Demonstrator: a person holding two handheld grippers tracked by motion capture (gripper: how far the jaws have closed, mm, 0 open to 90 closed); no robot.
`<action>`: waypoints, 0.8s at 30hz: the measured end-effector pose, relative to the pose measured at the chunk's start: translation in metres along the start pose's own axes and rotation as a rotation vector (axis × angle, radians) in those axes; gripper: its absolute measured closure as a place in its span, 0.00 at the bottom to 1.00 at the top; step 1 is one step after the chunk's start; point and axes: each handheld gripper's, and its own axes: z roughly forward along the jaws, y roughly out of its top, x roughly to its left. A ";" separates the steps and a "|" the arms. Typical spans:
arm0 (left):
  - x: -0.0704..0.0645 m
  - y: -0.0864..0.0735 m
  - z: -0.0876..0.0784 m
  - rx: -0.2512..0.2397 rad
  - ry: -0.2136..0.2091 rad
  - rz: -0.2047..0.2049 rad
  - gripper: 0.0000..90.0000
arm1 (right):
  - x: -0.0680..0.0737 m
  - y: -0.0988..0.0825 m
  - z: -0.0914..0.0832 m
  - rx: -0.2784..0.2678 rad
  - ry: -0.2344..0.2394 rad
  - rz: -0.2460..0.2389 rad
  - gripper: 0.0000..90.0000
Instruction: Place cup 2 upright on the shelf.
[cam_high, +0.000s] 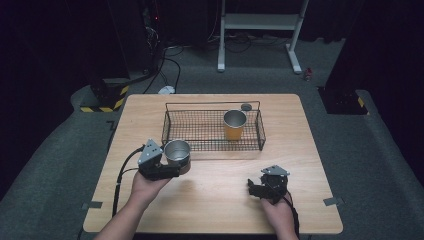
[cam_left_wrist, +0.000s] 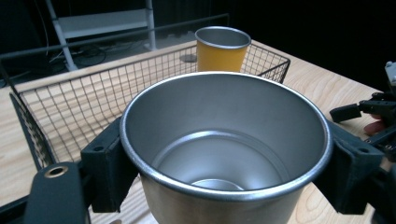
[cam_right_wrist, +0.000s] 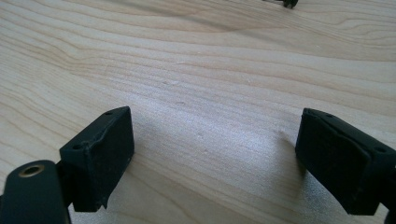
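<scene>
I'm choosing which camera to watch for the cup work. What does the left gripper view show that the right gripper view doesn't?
Left gripper view: the left tongs clamp a steel cup, with the wire basket behind it and an orange cup standing inside the basket. Right gripper view: the right tongs stand open over bare wood with nothing between them. Both share the wooden table and a pair of black jaws rising from the bottom edge.
</scene>
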 end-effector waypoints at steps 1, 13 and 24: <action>0.000 0.002 0.000 -0.007 0.001 0.005 0.21 | 0.000 0.000 0.000 0.000 0.000 0.001 0.13; 0.011 0.020 0.011 -0.039 0.012 -0.001 0.21 | 0.000 0.000 0.000 0.001 0.000 0.002 0.13; 0.017 0.032 0.021 -0.044 0.031 0.007 0.21 | 0.000 0.000 0.000 0.002 0.004 -0.003 0.13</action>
